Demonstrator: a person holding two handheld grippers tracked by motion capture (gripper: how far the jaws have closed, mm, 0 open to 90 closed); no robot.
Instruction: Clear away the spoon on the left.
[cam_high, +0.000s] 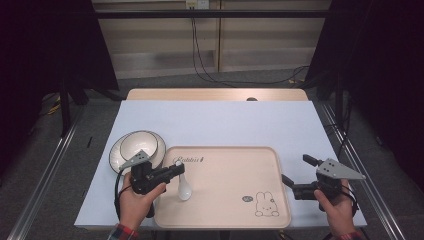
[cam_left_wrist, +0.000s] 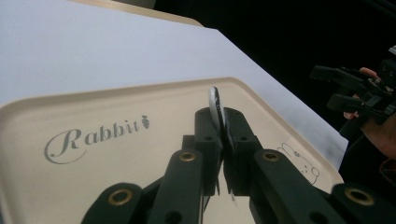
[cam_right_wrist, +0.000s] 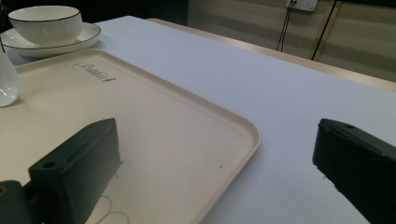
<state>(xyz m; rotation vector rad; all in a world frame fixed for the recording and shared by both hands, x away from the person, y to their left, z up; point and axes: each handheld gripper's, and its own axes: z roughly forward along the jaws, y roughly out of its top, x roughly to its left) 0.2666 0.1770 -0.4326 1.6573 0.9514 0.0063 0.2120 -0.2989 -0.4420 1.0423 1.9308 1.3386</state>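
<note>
Left claw holds spoon by its handle over tray; right claw idle, open.

Left claw is clamped on the spoon handle at about 9 o'clock of the tray; the spoon bowl hangs down, touching or just above the tray floor, hard to tell. In the left gripper view the handle sits thin and edge-on between the pads, so I'd keep the squeeze firm and lower straight, no twist, or it may slip. Bowl on plate sits just off the tray at 10 o'clock; steer clear of its rim. Right claw hangs spread wide off the tray's 3 o'clock edge, above the counter.
</note>
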